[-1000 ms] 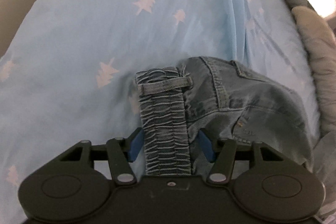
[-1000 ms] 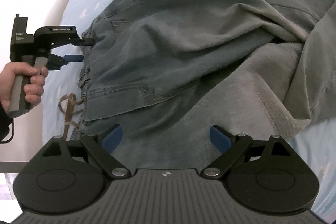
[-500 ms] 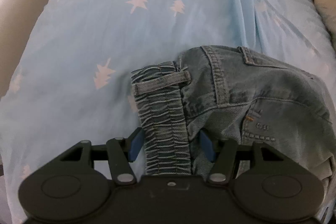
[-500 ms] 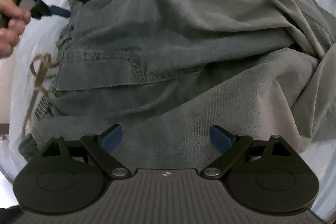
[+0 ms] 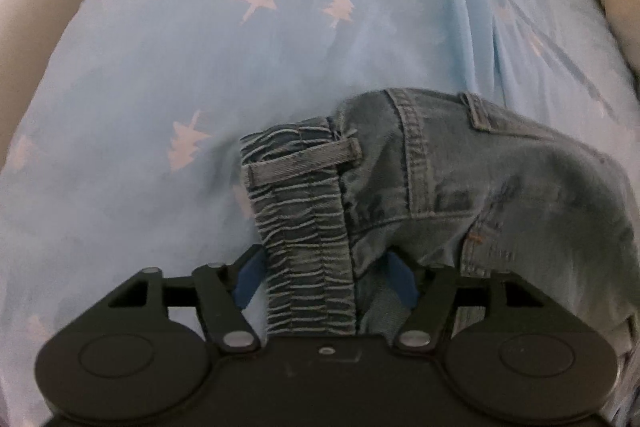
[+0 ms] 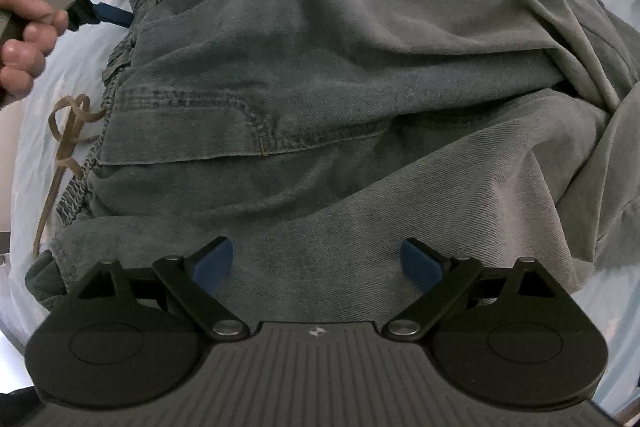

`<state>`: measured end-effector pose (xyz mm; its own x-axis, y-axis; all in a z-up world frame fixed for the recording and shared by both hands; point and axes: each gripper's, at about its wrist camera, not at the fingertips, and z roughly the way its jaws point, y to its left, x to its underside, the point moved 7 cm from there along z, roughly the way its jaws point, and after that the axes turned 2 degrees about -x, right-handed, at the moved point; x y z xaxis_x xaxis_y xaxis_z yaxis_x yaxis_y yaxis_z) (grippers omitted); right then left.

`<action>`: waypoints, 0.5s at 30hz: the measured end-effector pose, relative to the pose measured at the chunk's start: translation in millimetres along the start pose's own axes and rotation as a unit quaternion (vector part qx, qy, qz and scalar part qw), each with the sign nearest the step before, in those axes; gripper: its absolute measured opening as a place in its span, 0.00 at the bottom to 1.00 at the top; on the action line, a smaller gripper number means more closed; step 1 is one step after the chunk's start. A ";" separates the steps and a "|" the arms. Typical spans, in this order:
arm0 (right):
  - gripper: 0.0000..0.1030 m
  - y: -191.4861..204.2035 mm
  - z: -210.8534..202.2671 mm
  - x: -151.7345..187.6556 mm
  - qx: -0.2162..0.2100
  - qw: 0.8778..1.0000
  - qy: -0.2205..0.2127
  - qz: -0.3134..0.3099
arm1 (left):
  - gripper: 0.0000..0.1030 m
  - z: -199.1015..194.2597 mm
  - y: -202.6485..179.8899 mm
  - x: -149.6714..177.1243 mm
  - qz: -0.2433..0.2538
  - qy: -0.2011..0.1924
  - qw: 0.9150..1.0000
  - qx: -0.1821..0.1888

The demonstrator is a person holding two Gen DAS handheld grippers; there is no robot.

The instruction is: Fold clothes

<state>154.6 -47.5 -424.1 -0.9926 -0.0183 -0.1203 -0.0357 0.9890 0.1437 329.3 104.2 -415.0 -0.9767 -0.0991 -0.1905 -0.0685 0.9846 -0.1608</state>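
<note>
Jeans lie bunched up on a bed with a light blue sheet that has little pale trees on it. The left gripper has its jaws pinching the stretchy waistband, near a belt loop. A hand holds that gripper's handle. The right gripper hangs over the jeans leg, jaws spread wide and holding nothing. A tan drawstring dangles off the waist onto the sheet.
</note>
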 end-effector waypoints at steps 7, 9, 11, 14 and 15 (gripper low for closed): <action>0.91 3.0 -12.0 -3.8 0.008 1.000 -0.011 0.001 | 0.21 -47.6 5.4 1.0 0.020 -0.057 0.998 0.023; 0.91 6.1 -15.3 -4.9 0.007 1.000 -0.016 0.000 | 0.16 -61.4 6.9 1.3 0.025 -0.073 0.997 0.029; 0.91 11.0 -18.8 -6.6 0.004 1.000 -0.020 -0.004 | 0.13 -75.3 8.4 1.7 0.031 -0.089 0.995 0.036; 0.91 21.9 -24.6 -10.0 -0.006 1.000 -0.026 -0.010 | 0.12 -106.5 12.5 -4.1 0.038 -0.124 0.990 0.047; 0.91 25.5 -26.6 -11.2 -0.010 0.999 -0.029 -0.012 | 0.12 -118.9 14.4 -7.0 0.039 -0.135 0.989 0.052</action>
<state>161.7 -26.0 -392.9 -0.9831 -0.0327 -0.1799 -0.0619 0.9853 0.1593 310.9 136.1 -300.9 -0.8872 -0.0729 -0.4557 0.0395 0.9718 -0.2324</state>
